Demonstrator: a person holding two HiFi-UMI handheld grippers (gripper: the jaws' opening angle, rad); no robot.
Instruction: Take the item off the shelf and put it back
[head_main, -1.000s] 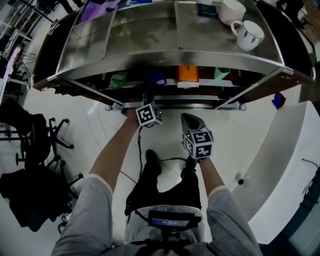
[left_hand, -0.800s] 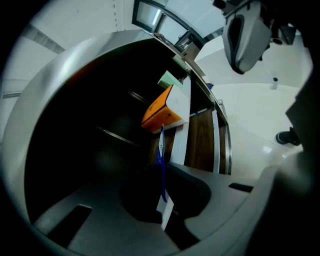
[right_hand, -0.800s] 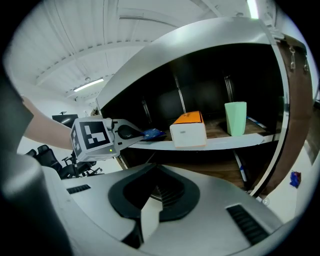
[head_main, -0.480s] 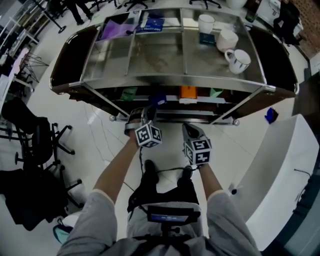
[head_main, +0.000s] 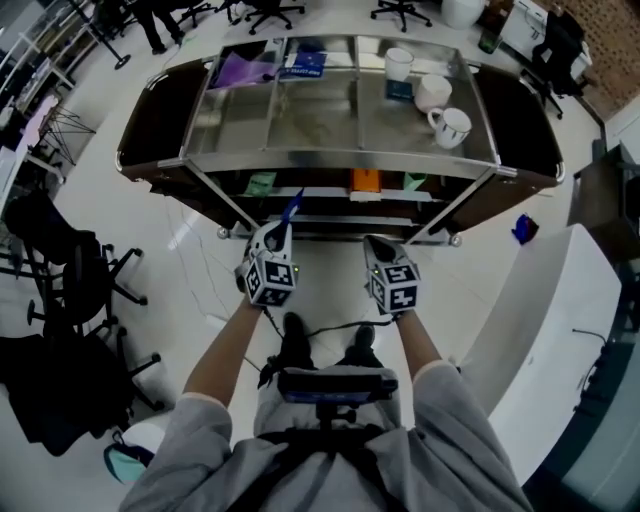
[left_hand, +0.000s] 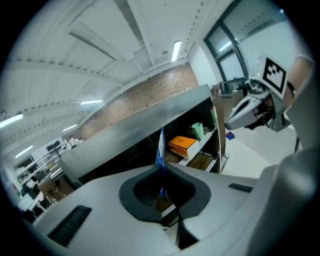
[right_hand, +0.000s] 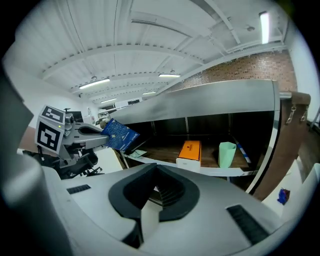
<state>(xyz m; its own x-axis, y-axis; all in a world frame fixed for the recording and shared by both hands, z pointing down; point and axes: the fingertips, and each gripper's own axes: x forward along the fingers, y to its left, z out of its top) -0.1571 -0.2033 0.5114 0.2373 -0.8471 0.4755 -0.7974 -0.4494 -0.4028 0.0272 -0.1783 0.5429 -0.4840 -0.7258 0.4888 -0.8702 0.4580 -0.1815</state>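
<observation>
Here the left gripper is pinched tight on the lower edge of a thin blue packet, held upright in front of the shelf unit and clear of it. The right gripper beside it looks closed on nothing. The packet looks light, flat, a little floppy and probably slick, so a firm hold near one edge suits it, though it may sag when slid onto the lower shelf beyond, left of the orange box.
</observation>
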